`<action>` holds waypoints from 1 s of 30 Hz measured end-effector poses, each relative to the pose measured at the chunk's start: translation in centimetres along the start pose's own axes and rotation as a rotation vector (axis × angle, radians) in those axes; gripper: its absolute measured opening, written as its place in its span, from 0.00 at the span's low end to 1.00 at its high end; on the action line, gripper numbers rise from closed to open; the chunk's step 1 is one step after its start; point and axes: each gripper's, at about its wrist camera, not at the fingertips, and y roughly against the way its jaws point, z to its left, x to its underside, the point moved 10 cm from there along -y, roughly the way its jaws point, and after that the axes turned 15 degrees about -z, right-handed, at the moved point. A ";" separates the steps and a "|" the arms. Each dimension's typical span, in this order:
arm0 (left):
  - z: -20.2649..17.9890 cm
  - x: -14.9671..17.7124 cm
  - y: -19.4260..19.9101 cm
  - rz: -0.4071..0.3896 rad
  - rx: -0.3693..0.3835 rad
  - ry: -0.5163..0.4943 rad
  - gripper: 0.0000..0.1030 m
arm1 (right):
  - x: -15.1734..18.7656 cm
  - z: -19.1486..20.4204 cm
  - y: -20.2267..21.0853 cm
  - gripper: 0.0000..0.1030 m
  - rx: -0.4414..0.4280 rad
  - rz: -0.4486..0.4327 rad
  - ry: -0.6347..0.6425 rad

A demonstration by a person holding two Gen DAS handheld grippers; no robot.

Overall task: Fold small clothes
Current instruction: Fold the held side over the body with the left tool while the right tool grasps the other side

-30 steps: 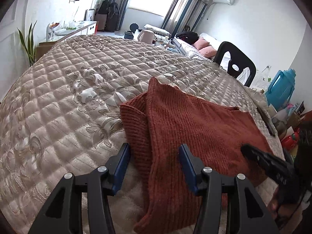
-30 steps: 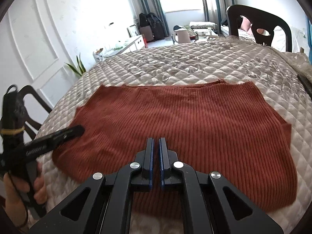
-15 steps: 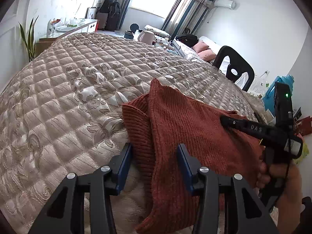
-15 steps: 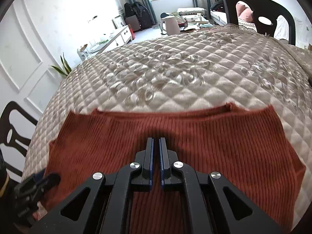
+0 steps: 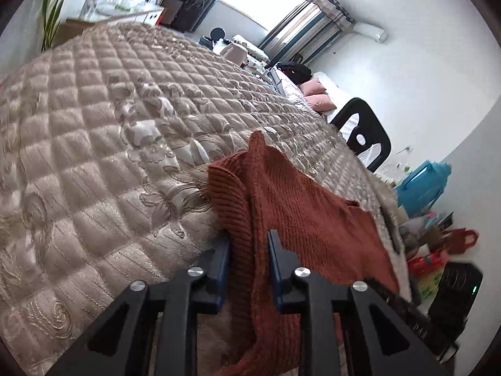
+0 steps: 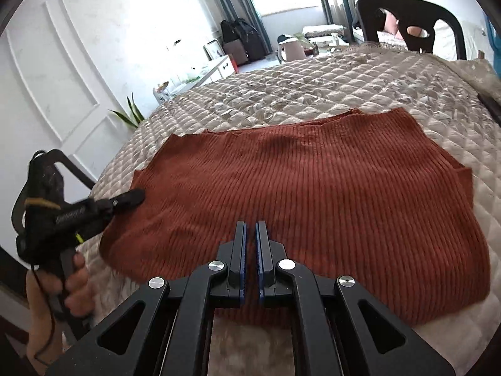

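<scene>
A rust-red ribbed knit garment [image 6: 313, 181] lies spread flat on the quilted beige bedspread [image 6: 344, 81]. In the left wrist view its left edge [image 5: 247, 206] is doubled over and bunched. My left gripper [image 5: 249, 244] has that bunched edge between its blue pads, which touch the knit on both sides while the jaws are closing. The right wrist view shows the left gripper [image 6: 125, 200] held by a hand at the garment's left edge. My right gripper [image 6: 250, 228] is shut with nothing in it, just above the garment's near edge.
A black chair [image 6: 404, 22] stands beyond the bed's far right corner. At the bed's right side are a blue jug [image 5: 422, 185] and bags on the floor [image 5: 444, 250]. A plant [image 6: 131, 116] and a white cabinet [image 6: 216, 69] stand at the left.
The left jaws narrowed from wide apart until they met the bunched edge, and that view rolled. The right gripper went out over the garment's middle, then came back to its near edge.
</scene>
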 end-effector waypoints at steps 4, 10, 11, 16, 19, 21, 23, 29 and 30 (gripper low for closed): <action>0.0 0.2 0.3 0.009 0.011 0.016 0.17 | 1.1 0.8 1.3 0.05 0.002 0.005 0.044; -1.4 -0.7 1.2 0.008 0.066 0.037 0.15 | 3.1 0.8 2.7 0.05 -0.039 0.024 0.032; -1.8 -0.9 1.3 0.008 0.082 0.046 0.14 | 3.0 0.5 3.1 0.05 -0.051 0.017 0.011; -4.7 -1.8 2.4 0.009 0.172 0.082 0.14 | 3.1 -0.9 4.3 0.05 -0.061 -0.005 -0.049; -7.5 -2.0 2.4 0.014 0.214 0.077 0.14 | 2.7 -1.5 5.0 0.05 -0.060 -0.030 -0.069; -9.5 -2.0 2.2 0.021 0.245 0.070 0.14 | 2.4 -1.8 5.5 0.05 -0.060 -0.045 -0.078; -11.9 -1.7 1.7 0.035 0.275 0.063 0.14 | 2.2 -2.3 6.0 0.05 -0.054 -0.060 -0.086; -18.4 1.7 -1.6 0.114 0.336 0.044 0.14 | 1.7 -4.6 7.5 0.05 -0.026 -0.097 -0.121; -19.4 2.7 -2.4 0.135 0.343 0.040 0.14 | 1.7 -5.0 7.8 0.05 -0.019 -0.101 -0.124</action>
